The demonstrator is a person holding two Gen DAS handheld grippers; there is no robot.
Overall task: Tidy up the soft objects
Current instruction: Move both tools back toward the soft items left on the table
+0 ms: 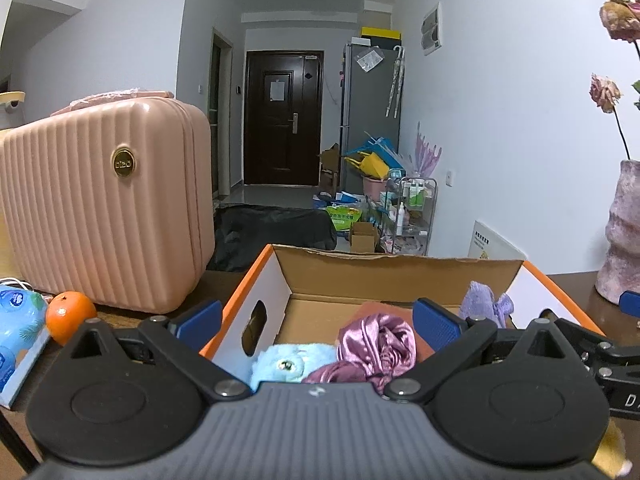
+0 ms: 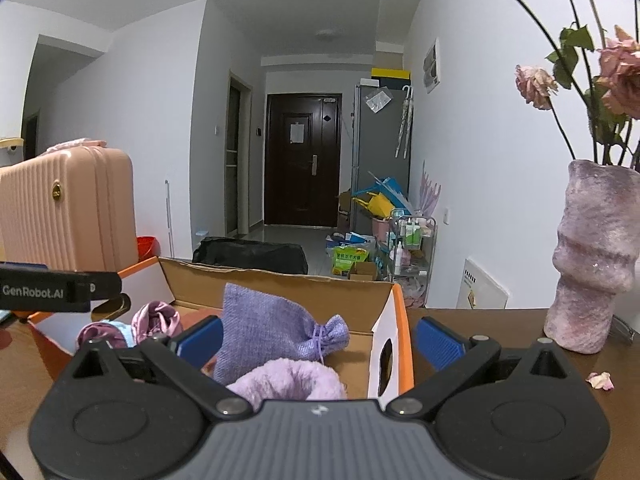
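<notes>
In the left wrist view, the left gripper is seen spread wide and empty above the cardboard box, in which a blue plush toy and a pink satin cloth are lying, the two touching. In the right wrist view, the right gripper is likewise held wide with nothing between its fingers, and a purple drawstring pouch and a fluffy lilac item are seen resting inside the box, near its right wall.

Left gripper: grey ribbed body, black linkage arms with round discs, silver pivot screws, blue textured pads. Right gripper: same build, grey ribbed housing, black arms, triangular cut-outs, blue pads. White "GenRobot.AI" lettering on the black side bar.
</notes>
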